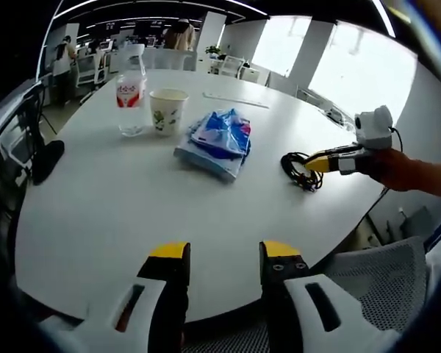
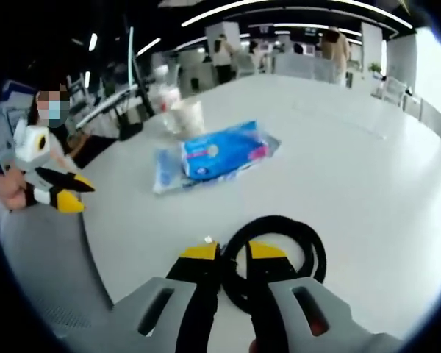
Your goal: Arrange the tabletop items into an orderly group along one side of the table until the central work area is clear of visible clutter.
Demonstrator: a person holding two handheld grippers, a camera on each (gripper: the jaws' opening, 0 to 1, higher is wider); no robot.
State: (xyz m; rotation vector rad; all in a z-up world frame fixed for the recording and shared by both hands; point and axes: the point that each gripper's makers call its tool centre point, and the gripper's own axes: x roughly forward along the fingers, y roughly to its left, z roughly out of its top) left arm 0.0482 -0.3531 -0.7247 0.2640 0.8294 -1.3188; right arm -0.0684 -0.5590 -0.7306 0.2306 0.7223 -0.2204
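A white round table [image 1: 132,213] is carrying a water bottle [image 1: 131,90], paper cup [image 1: 167,110] and blue packet [image 1: 220,136]. The right gripper [image 2: 232,252] is clamping the black cable coil [image 2: 279,257]; the left gripper [image 1: 224,254] is hanging open.

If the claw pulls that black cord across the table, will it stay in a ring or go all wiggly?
Probably wiggly. The black cord lies in loose loops, so it looks floppy. The right claw pinches just one strand, so the rest would likely trail and unwind. It looks thin, so probably light.

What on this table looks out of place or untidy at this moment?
The black cable coil lies apart from the others near the table's edge, with the right gripper at it. The blue packets lie stacked askew. The water bottle and paper cup stand upright, nothing spilled.
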